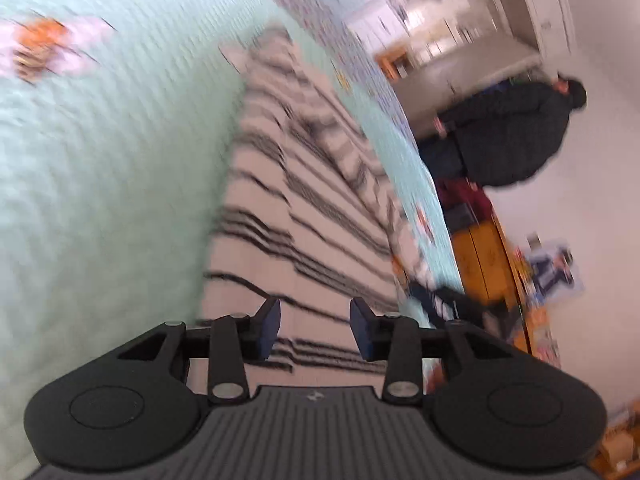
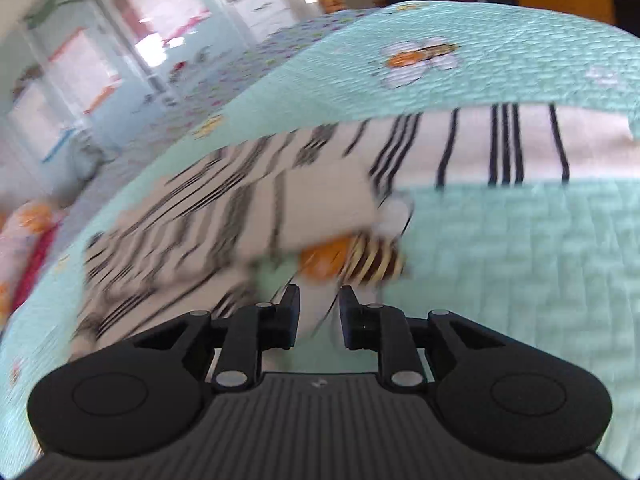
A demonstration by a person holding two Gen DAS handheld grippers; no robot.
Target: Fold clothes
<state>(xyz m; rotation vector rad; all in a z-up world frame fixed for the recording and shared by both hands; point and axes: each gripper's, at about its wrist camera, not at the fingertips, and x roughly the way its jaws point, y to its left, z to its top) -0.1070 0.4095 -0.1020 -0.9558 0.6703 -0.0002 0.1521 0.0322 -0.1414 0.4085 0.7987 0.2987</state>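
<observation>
A cream garment with black stripes lies spread along a mint green quilted bedspread. My left gripper hovers over the garment's near end, open, with nothing between its blue pads. In the right wrist view the same striped garment lies rumpled with one part folded over, and a flat strip runs off to the right. My right gripper is low over the bedspread at the garment's near edge, by a printed bee. Its jaws stand a little apart and grip nothing. Both views are blurred.
A person in a dark jacket stands beyond the bed's far edge. A yellow cabinet and white shelves line that side. A pink and orange cushion lies at the bed's left, with bright windows behind.
</observation>
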